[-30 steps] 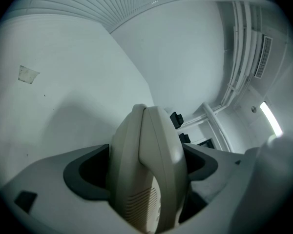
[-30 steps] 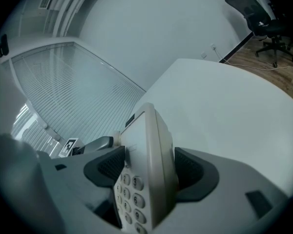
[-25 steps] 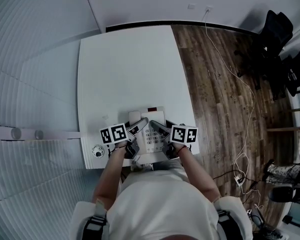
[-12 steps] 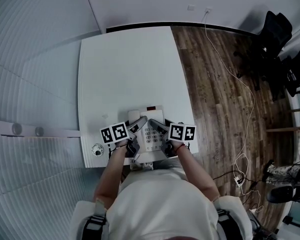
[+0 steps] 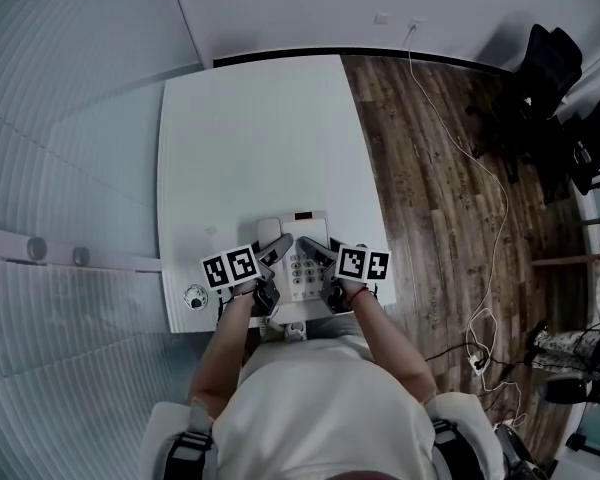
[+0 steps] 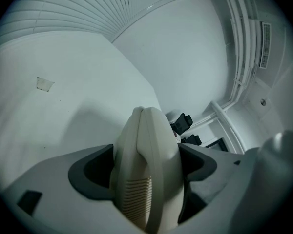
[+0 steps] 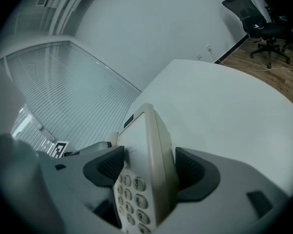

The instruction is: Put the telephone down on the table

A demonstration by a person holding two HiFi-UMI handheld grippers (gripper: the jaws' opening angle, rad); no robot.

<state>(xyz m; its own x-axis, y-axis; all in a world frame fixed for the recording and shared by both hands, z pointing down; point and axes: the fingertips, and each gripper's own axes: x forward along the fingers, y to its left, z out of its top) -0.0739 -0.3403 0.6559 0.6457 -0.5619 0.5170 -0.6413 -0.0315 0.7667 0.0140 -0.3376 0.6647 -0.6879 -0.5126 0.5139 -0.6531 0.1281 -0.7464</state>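
**1 telephone, 2 tools, near edge of the bench**

The 1 telephone (image 5: 302,260) is at the near edge of the white bench (image 5: 260,138), right in front of the person; whether its base touches the top cannot be told. The left tool (image 5: 277,249) is clamped on the 1 handset (image 6: 146,150) along the telephone's left side, both jaws pressed to it. The right tool (image 5: 321,256) grips the telephone's right edge, beside the number keys (image 7: 129,189). 1 small round thing (image 5: 195,299) lies at the bench's near left corner. 2 dark chairs (image 5: 552,58) stand on the wooden floor (image 5: 430,228).
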